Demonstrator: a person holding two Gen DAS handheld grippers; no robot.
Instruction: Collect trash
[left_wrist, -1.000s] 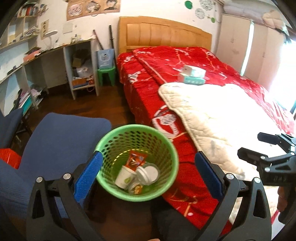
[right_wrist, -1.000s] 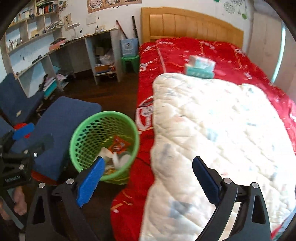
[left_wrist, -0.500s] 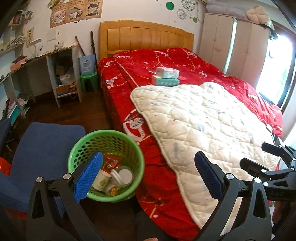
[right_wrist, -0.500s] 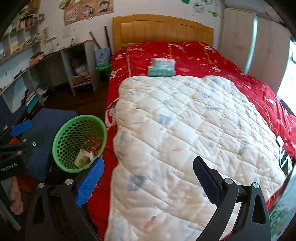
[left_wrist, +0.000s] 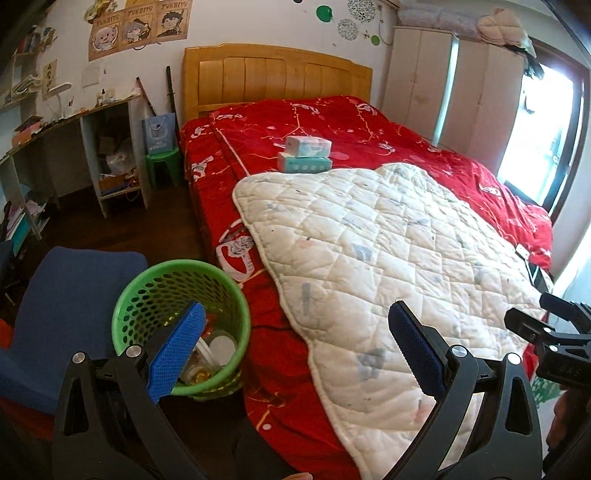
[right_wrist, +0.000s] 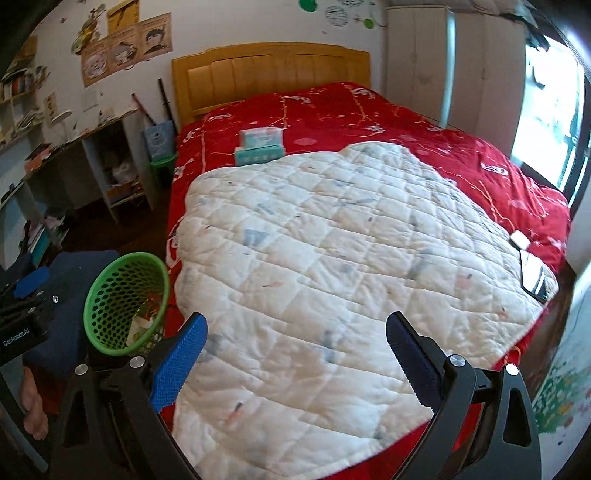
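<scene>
Bedroom, red bed (left_wrist: 388, 122) with white quilt (right_wrist: 332, 266) on top. Your left tool (left_wrist: 295, 350) and right tool (right_wrist: 295, 354) both gape empty, raised level over the quilt. Trash sits in the green basket (left_wrist: 236, 295) on the floor, bedside. Risk: you might grab the tissue packs (left_wrist: 304, 155) or phone (right_wrist: 535, 277), not trash.

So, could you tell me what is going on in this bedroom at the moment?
A person holds a two-finger gripper in each hand and is collecting trash. The left gripper and the right gripper are both open and empty, raised over the white quilt on the red bed. The green basket stands on the floor beside the bed and already holds cups, lids and a wrapper. Two tissue packs lie stacked near the headboard. No loose trash shows on the quilt.
</scene>
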